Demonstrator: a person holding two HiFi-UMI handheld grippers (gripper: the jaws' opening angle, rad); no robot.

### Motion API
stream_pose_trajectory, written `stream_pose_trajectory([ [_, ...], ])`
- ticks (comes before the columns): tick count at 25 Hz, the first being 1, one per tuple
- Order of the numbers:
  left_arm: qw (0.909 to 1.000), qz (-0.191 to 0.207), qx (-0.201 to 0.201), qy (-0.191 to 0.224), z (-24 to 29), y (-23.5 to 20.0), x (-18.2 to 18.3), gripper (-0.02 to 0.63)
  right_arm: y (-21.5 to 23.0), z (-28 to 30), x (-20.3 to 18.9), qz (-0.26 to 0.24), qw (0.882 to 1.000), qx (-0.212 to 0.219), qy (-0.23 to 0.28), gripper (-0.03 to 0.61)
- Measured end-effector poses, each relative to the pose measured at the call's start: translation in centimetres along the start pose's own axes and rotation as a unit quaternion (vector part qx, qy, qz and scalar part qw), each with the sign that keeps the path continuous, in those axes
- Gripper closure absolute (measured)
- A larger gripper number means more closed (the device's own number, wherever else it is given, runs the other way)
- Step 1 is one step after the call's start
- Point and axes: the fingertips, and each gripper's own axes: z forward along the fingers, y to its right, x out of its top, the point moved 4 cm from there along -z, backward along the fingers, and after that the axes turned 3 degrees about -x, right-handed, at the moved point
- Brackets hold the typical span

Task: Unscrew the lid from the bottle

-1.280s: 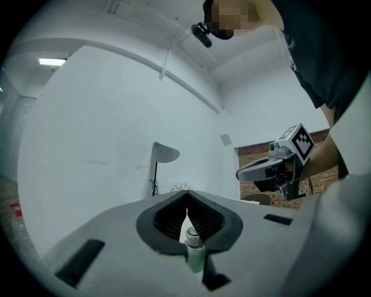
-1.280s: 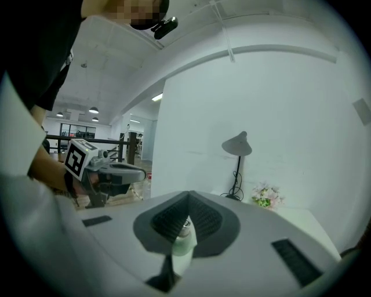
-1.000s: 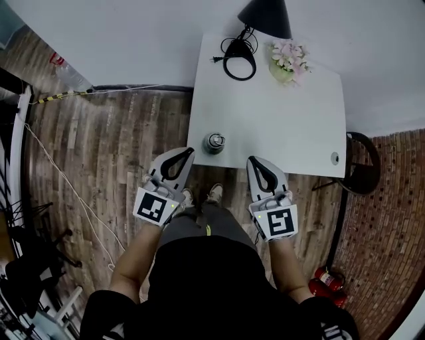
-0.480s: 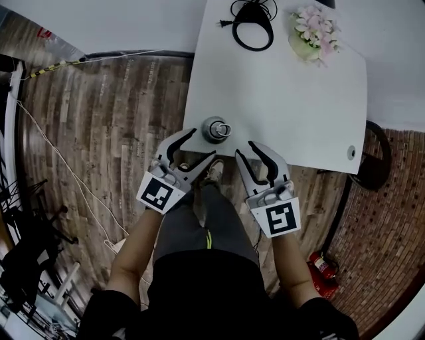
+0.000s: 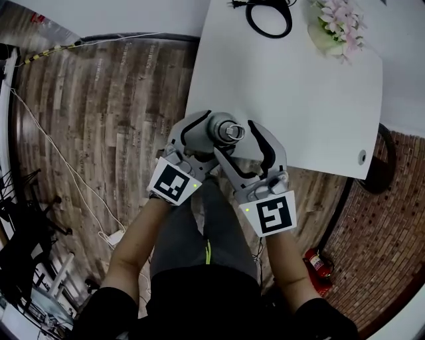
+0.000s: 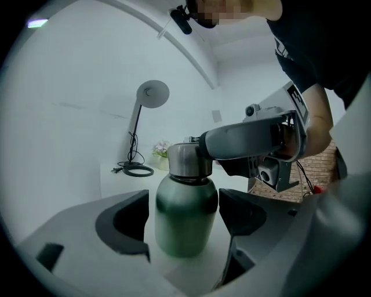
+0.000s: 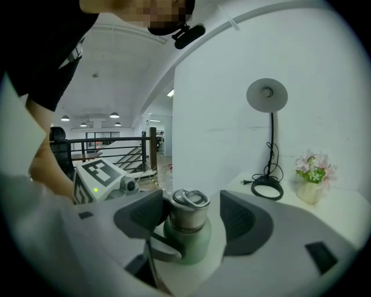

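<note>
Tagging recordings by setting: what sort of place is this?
Probably an office or studio hall rather than a home: a plain white table beside a white wall, a red fire extinguisher, black stair railings under ceiling lights beyond.

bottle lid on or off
On. The steel lid sits seated atop the green bottle, with no gap showing.

A white table (image 5: 285, 86) fills the head view's upper right above wood-plank floor (image 5: 113, 113). Brick flooring (image 5: 392, 199) lines the right edge, a white wall (image 5: 133, 16) the top.
</note>
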Motion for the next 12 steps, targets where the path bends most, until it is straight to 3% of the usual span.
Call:
stream_pose_trajectory([
  [12, 1.0000, 0.007, -0.003, 0.000, 1.4, 0.0, -0.8, 0.253, -0.5, 2.6, -1.6, -0.007, 1.000, -0.003, -0.011, 0.287],
])
